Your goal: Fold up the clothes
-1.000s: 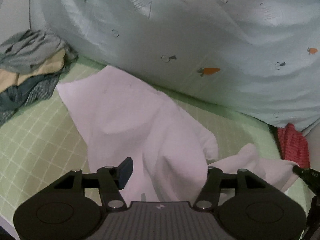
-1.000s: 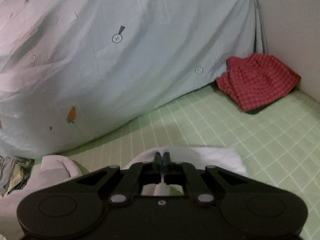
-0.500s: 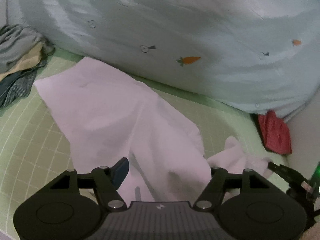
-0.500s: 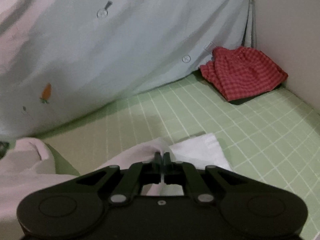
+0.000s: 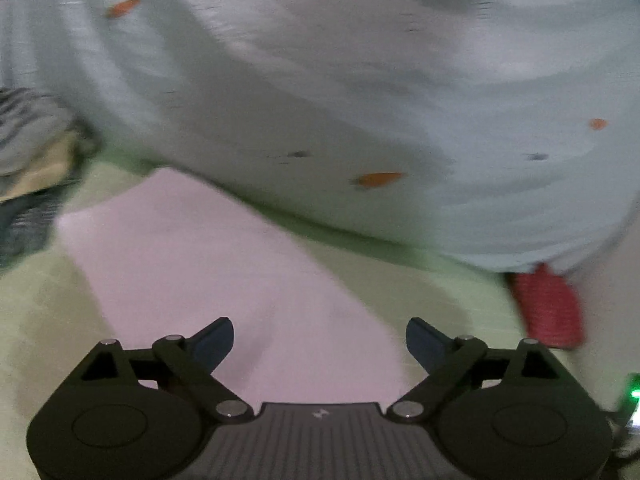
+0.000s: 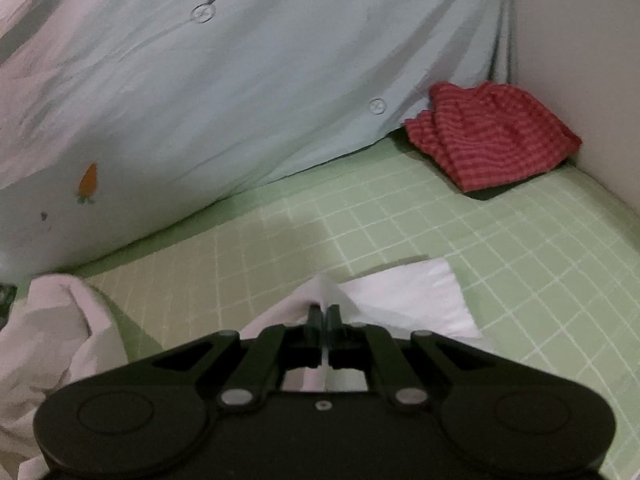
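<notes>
White cloth (image 5: 208,264) is lying across centre-left of the left view, on the green sheet (image 6: 460,240). Left gripper (image 5: 319,338) is opening wide, apparently gripping nothing (blurred). Right gripper (image 6: 324,314) is pinching a cloth fold. Soft, light, limp: take hems or corners.
</notes>
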The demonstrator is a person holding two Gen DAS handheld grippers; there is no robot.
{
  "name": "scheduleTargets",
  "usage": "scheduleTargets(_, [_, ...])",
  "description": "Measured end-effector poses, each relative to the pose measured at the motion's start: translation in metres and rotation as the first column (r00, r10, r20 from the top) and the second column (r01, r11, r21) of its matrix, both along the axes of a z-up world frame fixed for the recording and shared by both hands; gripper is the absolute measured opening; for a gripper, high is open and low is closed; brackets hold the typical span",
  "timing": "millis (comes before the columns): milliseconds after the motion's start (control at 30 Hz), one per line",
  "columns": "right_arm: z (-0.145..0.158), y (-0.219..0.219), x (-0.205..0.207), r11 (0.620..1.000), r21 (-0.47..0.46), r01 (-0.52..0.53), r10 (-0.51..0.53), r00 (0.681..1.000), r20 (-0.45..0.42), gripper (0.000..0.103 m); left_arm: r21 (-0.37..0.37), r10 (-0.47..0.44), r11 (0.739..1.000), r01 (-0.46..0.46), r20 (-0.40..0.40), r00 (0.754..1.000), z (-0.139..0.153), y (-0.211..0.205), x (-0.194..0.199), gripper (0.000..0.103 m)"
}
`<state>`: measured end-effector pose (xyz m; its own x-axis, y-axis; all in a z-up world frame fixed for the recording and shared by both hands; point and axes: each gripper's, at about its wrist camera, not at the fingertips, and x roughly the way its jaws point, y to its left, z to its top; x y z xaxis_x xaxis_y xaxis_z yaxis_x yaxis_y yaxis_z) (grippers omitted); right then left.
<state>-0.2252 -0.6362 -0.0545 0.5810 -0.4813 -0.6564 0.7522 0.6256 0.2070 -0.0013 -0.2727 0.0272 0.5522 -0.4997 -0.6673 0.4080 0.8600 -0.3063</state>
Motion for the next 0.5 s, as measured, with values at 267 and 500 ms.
scheduleTargets(267, [-0.003,-0.020,-0.002,0.998,0.004,0.066,-0.066,0.998,-0.001,0.003,0.063,0.187,0.981,-0.183,-0.068,0.980,-0.036,0.040,0.048,0.093])
scheduleTargets(500, [-0.024,-0.047,0.013,0.996,0.045,0.080,-0.078,0.996,-0.051,0.003,0.032,0.205,0.979,-0.202,-0.164,0.965,-0.072,0.028,0.097,0.092])
